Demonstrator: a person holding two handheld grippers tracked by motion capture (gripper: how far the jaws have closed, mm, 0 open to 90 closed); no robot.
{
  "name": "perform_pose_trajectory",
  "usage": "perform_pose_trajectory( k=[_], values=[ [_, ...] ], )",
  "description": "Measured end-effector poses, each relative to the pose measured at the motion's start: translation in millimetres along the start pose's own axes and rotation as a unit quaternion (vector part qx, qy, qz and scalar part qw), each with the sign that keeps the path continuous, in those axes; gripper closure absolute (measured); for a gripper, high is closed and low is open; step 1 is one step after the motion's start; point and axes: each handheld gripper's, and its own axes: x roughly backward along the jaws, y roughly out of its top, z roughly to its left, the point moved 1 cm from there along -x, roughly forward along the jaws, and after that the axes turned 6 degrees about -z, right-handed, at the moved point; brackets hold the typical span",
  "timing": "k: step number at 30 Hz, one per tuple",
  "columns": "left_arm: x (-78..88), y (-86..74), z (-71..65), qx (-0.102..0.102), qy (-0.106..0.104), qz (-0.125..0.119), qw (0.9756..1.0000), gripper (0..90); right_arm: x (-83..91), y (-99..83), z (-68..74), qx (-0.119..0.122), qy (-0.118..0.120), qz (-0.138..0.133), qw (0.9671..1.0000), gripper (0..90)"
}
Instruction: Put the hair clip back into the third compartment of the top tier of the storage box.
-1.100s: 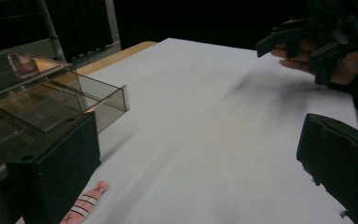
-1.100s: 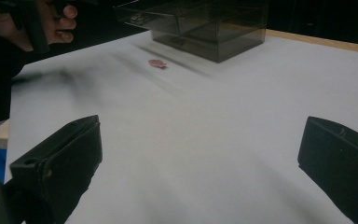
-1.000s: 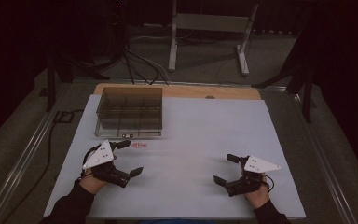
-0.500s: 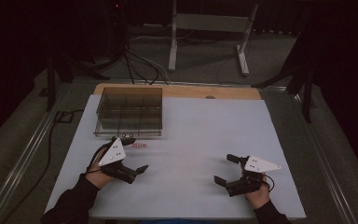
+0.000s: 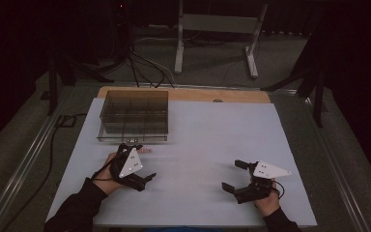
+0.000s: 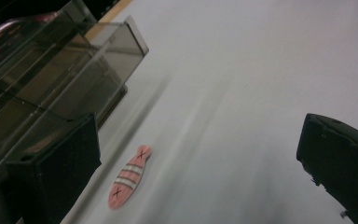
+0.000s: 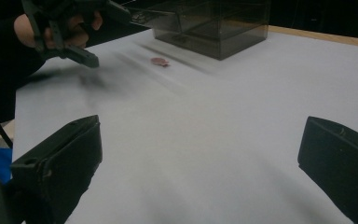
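A dim workshop with metal stand legs and loose cables surrounds a white-covered table, lit mainly over its top. On it, at about eleven o'clock from the table's middle, stands a smoky transparent plastic organiser box with inner dividers. Just in front of that box, apart from its near wall, lies a small flat pink fish-shaped piece with pale stripes and two black crosses; in the high view it shows as a pink sliver. The left gripper hovers close to the fish at its seven o'clock, jaws spread wide with nothing between them; in the left gripper view the fish lies nearer the left-hand jaw than the other. The step in hand appears to be picking up the fish. To do it well, the gripper should probably centre over the piece, come down low because the piece is so thin, and close across its narrow width rather than its length. The box wall close beyond is the likely obstacle, leaving little room for a jaw on that side. The right gripper rests at five o'clock, well apart, jaws also spread and empty, and out of the way.
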Motion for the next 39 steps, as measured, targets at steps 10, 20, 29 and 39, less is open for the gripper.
perform_pose_trajectory(
  k=[10,20,29,39],
  values=[
    [-11.6,-6.7,-2.3,-0.041,0.026,0.067,0.9965,5.6,0.2,-0.2,-0.3,-0.002,0.000,0.001,1.0000,0.0],
    [-15.1,-8.1,-2.0,-0.100,0.056,0.099,0.9885,15.9,0.2,-0.4,-0.2,-0.005,0.002,0.004,1.0000,0.0],
    [-22.5,-13.0,-4.6,-0.160,0.078,0.142,0.9738,22.5,1.8,-0.1,-1.1,-0.010,0.002,-0.001,0.9999,0.0],
    [-29.9,-16.1,-4.5,-0.203,0.095,0.171,0.9594,34.9,2.1,0.1,-1.0,-0.011,0.002,-0.002,0.9999,0.0]
  ],
)
